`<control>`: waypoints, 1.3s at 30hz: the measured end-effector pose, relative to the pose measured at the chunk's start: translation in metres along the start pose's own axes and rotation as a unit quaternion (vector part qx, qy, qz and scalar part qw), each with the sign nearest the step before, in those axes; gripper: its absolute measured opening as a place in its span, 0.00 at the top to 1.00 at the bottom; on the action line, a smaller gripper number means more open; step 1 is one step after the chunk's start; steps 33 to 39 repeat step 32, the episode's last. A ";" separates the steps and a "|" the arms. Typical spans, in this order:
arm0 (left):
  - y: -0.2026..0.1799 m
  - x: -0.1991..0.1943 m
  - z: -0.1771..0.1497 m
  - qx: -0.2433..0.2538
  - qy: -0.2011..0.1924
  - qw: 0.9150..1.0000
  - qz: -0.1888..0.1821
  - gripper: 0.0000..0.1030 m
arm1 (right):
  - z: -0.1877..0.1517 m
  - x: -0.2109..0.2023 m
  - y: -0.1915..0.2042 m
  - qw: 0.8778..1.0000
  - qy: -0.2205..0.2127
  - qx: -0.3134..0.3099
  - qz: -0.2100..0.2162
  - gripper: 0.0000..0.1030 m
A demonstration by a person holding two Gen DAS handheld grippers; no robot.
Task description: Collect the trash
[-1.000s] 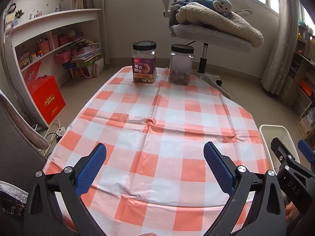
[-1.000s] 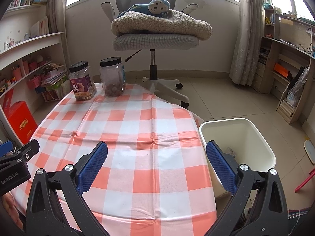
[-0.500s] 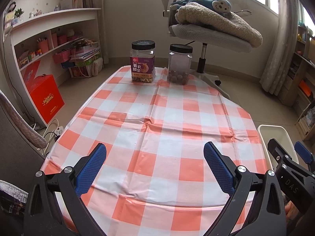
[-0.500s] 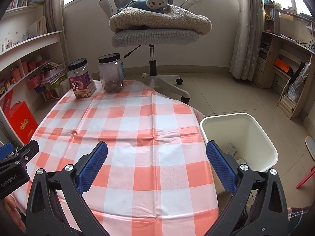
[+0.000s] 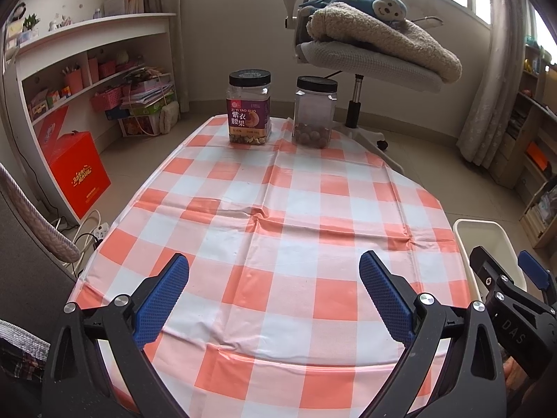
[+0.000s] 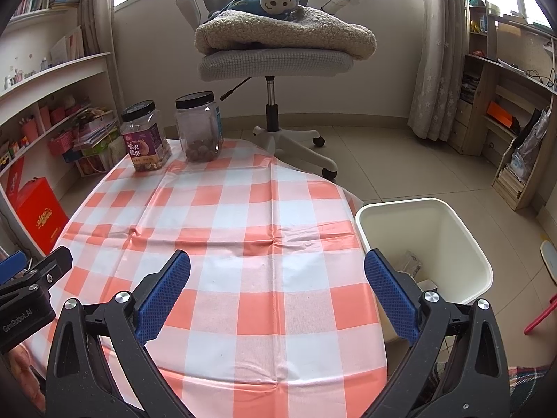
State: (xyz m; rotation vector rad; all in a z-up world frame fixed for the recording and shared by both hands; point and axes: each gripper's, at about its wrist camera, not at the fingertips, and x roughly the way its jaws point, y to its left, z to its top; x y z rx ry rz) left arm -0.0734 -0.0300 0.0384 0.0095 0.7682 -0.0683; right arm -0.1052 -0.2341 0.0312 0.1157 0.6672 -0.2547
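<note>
A white trash bin [image 6: 452, 219] stands on the floor right of the table; some trash [image 6: 412, 264] lies at its bottom. Its rim also shows in the left wrist view [image 5: 487, 226]. My left gripper [image 5: 273, 289] is open and empty above the near part of the checkered tablecloth [image 5: 278, 209]. My right gripper [image 6: 276, 287] is open and empty above the table's near right part, beside the bin. The right gripper shows at the right edge of the left wrist view [image 5: 515, 296], and the left gripper at the left edge of the right wrist view [image 6: 28, 285].
Two black-lidded jars stand at the table's far end: a labelled nut jar [image 5: 249, 106] and a clear jar [image 5: 315, 111]. An office chair [image 6: 275, 59] with a blanket and plush toy is behind. Shelves [image 5: 87, 80] and a red box [image 5: 78, 174] are left.
Both grippers have drawn back and risen slightly, so more of the near tablecloth and the bin's inside shows. Both stay open and empty.
</note>
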 end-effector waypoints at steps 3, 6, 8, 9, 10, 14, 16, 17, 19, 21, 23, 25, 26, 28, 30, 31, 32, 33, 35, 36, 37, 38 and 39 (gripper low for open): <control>0.000 0.001 0.000 0.000 0.002 1.000 -0.001 0.08 | 0.000 0.000 0.001 1.000 0.000 -0.001 0.000 0.07; -0.001 0.000 -0.001 0.004 -0.003 1.000 -0.004 0.09 | 0.000 0.000 0.001 1.000 0.000 0.000 0.000 0.07; -0.003 -0.001 -0.001 0.007 -0.007 1.000 -0.006 0.10 | 0.000 0.000 0.000 1.000 0.000 0.000 0.000 0.07; -0.003 -0.001 -0.001 0.008 -0.008 1.000 -0.008 0.10 | 0.000 0.000 0.001 1.000 -0.001 0.001 0.000 0.07; -0.003 -0.002 -0.001 0.008 -0.009 1.000 -0.009 0.10 | 0.001 0.000 0.000 1.000 0.000 0.000 0.000 0.07; -0.003 0.001 -0.001 0.006 -0.004 1.000 -0.014 0.10 | 0.001 0.000 -0.001 1.000 0.000 0.000 0.000 0.07; -0.003 0.001 -0.001 0.005 -0.005 1.000 -0.013 0.10 | 0.000 0.000 0.000 1.000 0.000 0.000 0.000 0.07; -0.002 0.001 -0.001 0.004 -0.005 1.000 -0.013 0.10 | 0.001 0.000 -0.001 1.000 0.001 0.000 0.000 0.07; -0.002 0.001 -0.001 0.002 -0.004 1.000 -0.014 0.10 | 0.000 0.000 0.000 1.000 0.001 0.000 0.000 0.07; -0.001 0.001 -0.001 0.001 -0.001 1.000 -0.015 0.10 | 0.000 0.000 0.000 1.000 0.000 0.000 -0.001 0.07; -0.001 0.002 -0.001 0.000 0.002 1.000 -0.014 0.10 | 0.000 0.001 -0.001 1.000 0.001 0.001 0.000 0.07; -0.001 0.003 -0.001 -0.001 0.006 1.000 -0.016 0.10 | -0.001 0.001 -0.002 1.000 0.001 0.003 -0.002 0.07; -0.001 0.003 -0.001 -0.003 0.007 1.000 -0.016 0.10 | -0.001 0.001 -0.002 1.000 0.001 0.003 -0.002 0.07; -0.001 0.003 -0.001 -0.001 0.007 1.000 -0.016 0.10 | -0.001 0.001 -0.003 1.000 0.002 0.002 -0.001 0.07; -0.002 0.002 -0.001 -0.001 0.006 1.000 -0.014 0.10 | -0.001 0.001 -0.003 1.000 0.002 0.001 -0.002 0.07; -0.003 0.002 -0.001 -0.001 0.006 1.000 -0.014 0.10 | -0.002 0.000 -0.004 1.000 0.002 0.001 -0.002 0.07; -0.003 0.002 -0.001 -0.001 0.007 1.000 -0.014 0.09 | -0.002 0.000 -0.004 1.000 0.002 0.002 -0.002 0.07; -0.003 0.002 -0.001 -0.001 0.007 1.000 -0.014 0.09 | -0.002 0.000 -0.004 1.000 0.002 0.002 -0.002 0.07; -0.003 0.002 -0.001 -0.001 0.007 1.000 -0.014 0.09 | -0.002 0.000 -0.004 1.000 0.002 0.002 -0.002 0.07; -0.003 0.002 -0.001 -0.001 0.007 1.000 -0.014 0.09 | -0.002 0.000 -0.004 1.000 0.002 0.002 -0.002 0.07; -0.003 0.002 -0.001 -0.001 0.007 1.000 -0.014 0.09 | -0.002 0.000 -0.004 1.000 0.002 0.002 -0.002 0.07; -0.003 0.002 -0.001 -0.001 0.007 1.000 -0.014 0.09 | -0.002 0.000 -0.004 1.000 0.002 0.002 -0.002 0.07; -0.003 0.002 -0.001 -0.001 0.007 1.000 -0.014 0.09 | -0.002 0.000 -0.004 1.000 0.002 0.002 -0.002 0.07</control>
